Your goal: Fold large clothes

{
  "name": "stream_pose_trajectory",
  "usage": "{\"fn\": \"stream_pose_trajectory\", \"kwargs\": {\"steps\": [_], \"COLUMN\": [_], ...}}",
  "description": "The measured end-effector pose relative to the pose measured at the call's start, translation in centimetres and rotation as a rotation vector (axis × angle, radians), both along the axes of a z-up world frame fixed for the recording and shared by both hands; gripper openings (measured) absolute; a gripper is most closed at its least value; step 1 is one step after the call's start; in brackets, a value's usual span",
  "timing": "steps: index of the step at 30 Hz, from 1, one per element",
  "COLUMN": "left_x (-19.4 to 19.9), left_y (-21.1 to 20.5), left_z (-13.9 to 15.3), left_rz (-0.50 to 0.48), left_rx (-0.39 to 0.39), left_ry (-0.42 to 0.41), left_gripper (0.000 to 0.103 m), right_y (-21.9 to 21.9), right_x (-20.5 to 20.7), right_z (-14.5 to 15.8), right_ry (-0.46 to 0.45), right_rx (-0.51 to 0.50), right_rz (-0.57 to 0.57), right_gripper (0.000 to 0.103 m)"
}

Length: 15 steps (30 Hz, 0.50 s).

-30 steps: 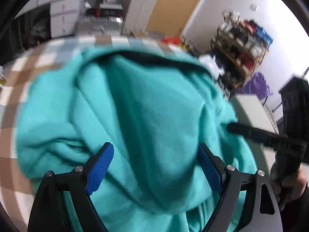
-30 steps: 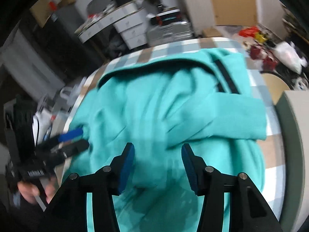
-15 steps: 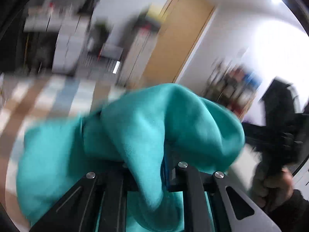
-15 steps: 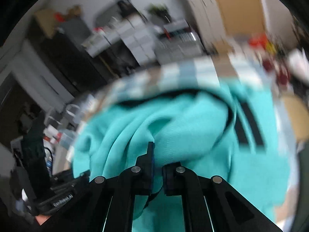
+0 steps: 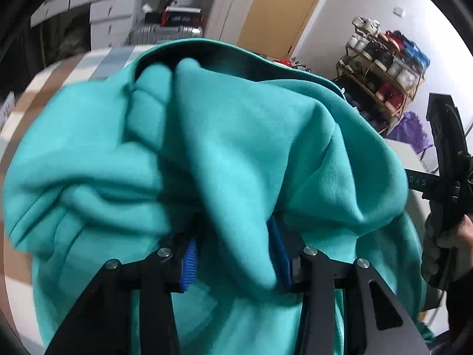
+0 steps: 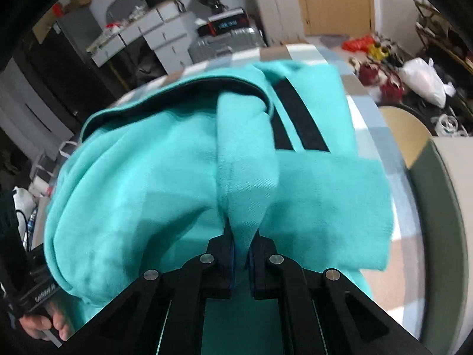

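Left wrist view: my left gripper [image 5: 235, 254] has a thick fold of the teal sweatshirt [image 5: 236, 136] between its blue pads [image 5: 189, 261]. The jaws are partway apart and opening; the cloth drapes through the gap, and the pads no longer look clamped on it. The garment lies heaped on the checked tablecloth [image 5: 97, 62], bunched into ridges rather than flat. At the right edge I see my right hand [image 5: 440, 245] around the other tool's handle.

Risk here: with the left jaws opening while the fabric is raised, that side drops early and the fold lands crooked. The fleece is bulky and could also snag on a pad as I draw back.

Right wrist view: my right gripper [image 6: 241, 254] is pinched nearly shut on a narrow ridge of the same sweatshirt [image 6: 165, 177], cloth rising straight out from between the fingers. Risk: only a thin pleat is gripped, so a pull could slide it out, or drag one layer and leave the rest behind.

View differences: only the right view shows the two black stripes [image 6: 298, 121] on the garment, its far edge lying over the tablecloth [image 6: 366, 124], and the pale round table [image 6: 408, 136] beyond. Only the left view shows the shoe rack [image 5: 384, 74] and the loosening grip on the left side. The left hand [image 6: 44, 322] appears at the lower left corner of the right view.
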<state>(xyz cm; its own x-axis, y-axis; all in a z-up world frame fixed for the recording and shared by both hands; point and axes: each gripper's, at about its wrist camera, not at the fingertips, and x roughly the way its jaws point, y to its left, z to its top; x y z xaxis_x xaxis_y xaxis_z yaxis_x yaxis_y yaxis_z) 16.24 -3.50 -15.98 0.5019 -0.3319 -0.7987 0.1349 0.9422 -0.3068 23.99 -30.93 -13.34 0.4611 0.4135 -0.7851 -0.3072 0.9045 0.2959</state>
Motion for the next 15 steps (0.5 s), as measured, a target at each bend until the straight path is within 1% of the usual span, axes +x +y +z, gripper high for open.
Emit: {"fn": "stream_pose_trajectory", "kwargs": {"steps": [1, 2, 3, 4, 5, 6, 7, 8, 9, 10, 11, 12, 13, 14, 15], "left_x": [-0.3, -0.7, -1.4, -2.3, -2.7, -2.6, -2.4, -2.2, -1.9, -1.2, -0.2, 0.8, 1.0, 1.8, 2.2], "left_y": [0.6, 1.1, 1.6, 1.7, 1.8, 1.8, 2.0, 1.8, 1.6, 1.0, 0.3, -0.4, 0.0, -0.6, -1.1], "left_z": [0.8, 1.6, 2.5, 3.4, 4.2, 4.9, 5.3, 5.6, 5.4, 5.2, 4.4, 3.4, 2.6, 1.4, 0.5], "left_rz": [-0.003, -0.010, -0.007, -0.002, -0.009, -0.021, -0.023, -0.030, -0.038, -0.040, -0.046, -0.061, -0.066, -0.066, -0.063], "left_rx": [-0.017, -0.035, -0.053, -0.064, -0.062, -0.047, -0.051, -0.073, -0.081, -0.078, -0.079, -0.074, -0.062, -0.035, 0.011], "left_ry": [0.005, -0.006, -0.042, -0.090, -0.140, -0.175, -0.201, -0.219, -0.222, -0.216, -0.183, -0.132, -0.094, -0.048, -0.018], "left_gripper": [0.039, 0.039, 0.039, 0.039, 0.040, 0.045, 0.046, 0.048, 0.052, 0.052, 0.052, 0.052, 0.052, 0.051, 0.051], "right_y": [-0.1, 0.2, 0.4, 0.5, 0.4, 0.4, 0.3, 0.4, 0.8, 1.5, 2.7, 3.8, 4.7, 5.9, 7.1], "right_x": [0.2, 0.1, -0.2, -1.1, -1.7, -2.6, -3.2, -3.9, -4.4, -4.6, -4.6, -4.2, -3.7, -3.3, -2.6], "right_z": [0.8, 1.4, 2.2, 3.8, 5.1, 6.6, 7.2, 8.5, 9.4, 9.8, 9.7, 9.1, 8.2, 6.9, 5.0], "right_ry": [0.008, 0.027, 0.023, -0.020, -0.051, -0.093, -0.113, -0.145, -0.169, -0.173, -0.158, -0.139, -0.123, -0.100, -0.064], "right_rx": [-0.021, -0.047, -0.077, -0.112, -0.126, -0.127, -0.115, -0.072, -0.010, 0.033, 0.066, 0.075, 0.074, 0.047, -0.014], "right_rz": [0.005, 0.024, 0.027, 0.022, 0.018, 0.009, 0.006, 0.000, 0.013, 0.040, 0.086, 0.118, 0.140, 0.156, 0.162], "right_gripper": [0.011, 0.016, 0.016, 0.017, 0.019, 0.021, 0.025, 0.030, 0.032, 0.033, 0.033, 0.033, 0.033, 0.031, 0.031]}}
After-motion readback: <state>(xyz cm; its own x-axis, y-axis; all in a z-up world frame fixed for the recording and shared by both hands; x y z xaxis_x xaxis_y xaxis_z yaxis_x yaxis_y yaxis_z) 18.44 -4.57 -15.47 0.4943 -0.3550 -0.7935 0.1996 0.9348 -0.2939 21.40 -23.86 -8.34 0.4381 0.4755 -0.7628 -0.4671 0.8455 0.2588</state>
